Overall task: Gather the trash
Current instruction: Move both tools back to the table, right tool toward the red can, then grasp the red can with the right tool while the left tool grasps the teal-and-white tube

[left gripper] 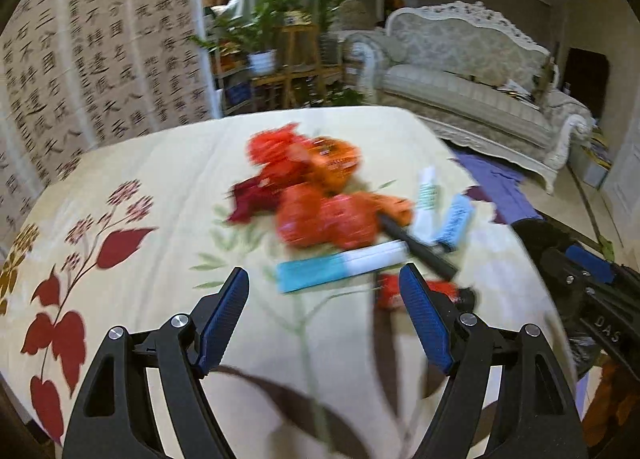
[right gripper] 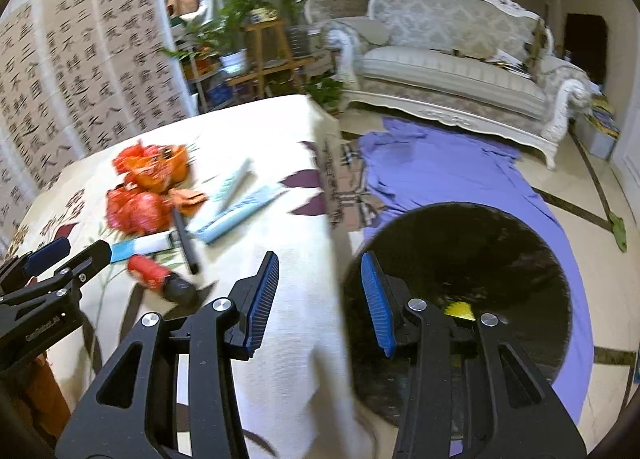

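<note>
Above the table [left gripper: 168, 163], left gripper [left gripper: 324, 291] wide open, empty, right gripper [right gripper: 320, 279] part-open, empty

We see crumpled red-orange wrappers [left gripper: 320, 195] heaped mid-tablecloth [left gripper: 160, 163], and just beside the heap lie blue-white packets [left gripper: 340, 265], a black pen [left gripper: 416, 247], and a toppled red bottle [right gripper: 160, 277].

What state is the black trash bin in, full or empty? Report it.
Nearly empty: the black trash bin shows dark inside, with only one yellow scrap visible.

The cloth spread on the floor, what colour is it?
Purple; the cloth shows best in the right wrist view.
</note>
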The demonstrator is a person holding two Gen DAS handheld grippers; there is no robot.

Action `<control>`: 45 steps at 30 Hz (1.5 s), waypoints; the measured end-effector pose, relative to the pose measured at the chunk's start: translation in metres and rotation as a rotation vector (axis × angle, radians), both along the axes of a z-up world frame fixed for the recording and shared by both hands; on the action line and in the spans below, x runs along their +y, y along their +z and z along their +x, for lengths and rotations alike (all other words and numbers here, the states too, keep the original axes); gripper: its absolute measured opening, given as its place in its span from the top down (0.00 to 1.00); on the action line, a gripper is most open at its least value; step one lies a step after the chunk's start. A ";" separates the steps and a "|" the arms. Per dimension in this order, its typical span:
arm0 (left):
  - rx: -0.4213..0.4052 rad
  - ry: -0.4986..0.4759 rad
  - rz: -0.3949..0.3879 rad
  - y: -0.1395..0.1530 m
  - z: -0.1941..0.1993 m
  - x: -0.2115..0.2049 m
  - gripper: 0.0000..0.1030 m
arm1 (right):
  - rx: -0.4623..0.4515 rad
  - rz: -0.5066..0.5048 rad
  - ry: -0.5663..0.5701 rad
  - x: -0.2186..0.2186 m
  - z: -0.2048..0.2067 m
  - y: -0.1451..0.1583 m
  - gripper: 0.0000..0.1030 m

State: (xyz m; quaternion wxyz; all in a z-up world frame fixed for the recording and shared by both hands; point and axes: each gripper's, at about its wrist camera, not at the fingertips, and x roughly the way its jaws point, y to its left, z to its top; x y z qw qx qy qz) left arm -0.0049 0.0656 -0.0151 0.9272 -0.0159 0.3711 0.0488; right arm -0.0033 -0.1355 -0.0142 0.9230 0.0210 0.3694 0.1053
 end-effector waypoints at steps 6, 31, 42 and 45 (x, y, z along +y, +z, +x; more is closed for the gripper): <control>0.020 0.079 -0.007 -0.009 -0.009 0.036 0.27 | 0.012 -0.020 0.059 0.027 -0.001 -0.004 0.59; 0.023 0.198 -0.047 -0.016 -0.031 0.093 0.27 | 0.038 -0.047 0.204 0.082 -0.021 -0.002 0.59; 0.026 0.203 -0.065 -0.019 -0.033 0.102 0.27 | 0.062 -0.085 0.297 0.127 -0.008 -0.011 0.61; 0.025 0.198 -0.067 -0.019 -0.032 0.102 0.27 | 0.076 -0.096 0.303 0.131 -0.007 -0.015 0.74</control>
